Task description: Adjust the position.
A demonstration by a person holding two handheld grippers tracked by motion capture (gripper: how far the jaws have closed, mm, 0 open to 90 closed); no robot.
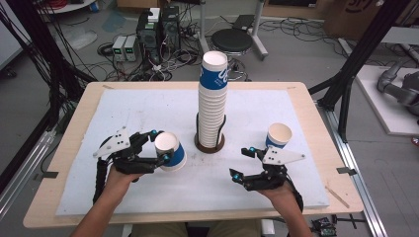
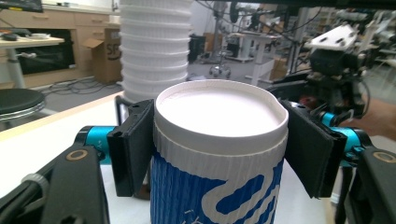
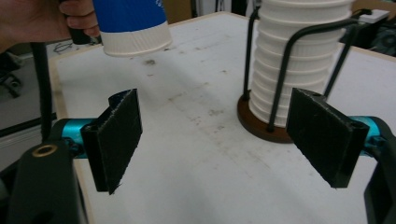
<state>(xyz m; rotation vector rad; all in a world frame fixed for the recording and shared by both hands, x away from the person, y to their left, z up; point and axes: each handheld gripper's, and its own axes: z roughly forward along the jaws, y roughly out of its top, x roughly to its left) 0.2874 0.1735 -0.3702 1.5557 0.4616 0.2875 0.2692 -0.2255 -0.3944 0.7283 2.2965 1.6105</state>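
My left gripper [image 1: 159, 145] is shut on a blue-and-white paper cup [image 1: 170, 150], held above the white mat left of centre; in the left gripper view the cup [image 2: 219, 154] sits squeezed between both black pads [image 2: 133, 147]. A tall stack of the same cups [image 1: 212, 98] stands in a black wire holder on a round brown base [image 1: 209, 144] at the table's middle. Another single cup [image 1: 278, 135] stands upright on the mat to the right. My right gripper [image 1: 243, 162] hovers open near the front right, nothing between its pads [image 3: 116, 140]; the held cup [image 3: 130, 25] shows at the upper left of that view.
The white mat [image 1: 148, 108] covers a wooden table [image 1: 69, 143]. Beyond the far edge are a black stool [image 1: 232, 39], computer boxes [image 1: 158, 29] and cables on the floor. Black frame posts [image 1: 356, 64] rise at the right.
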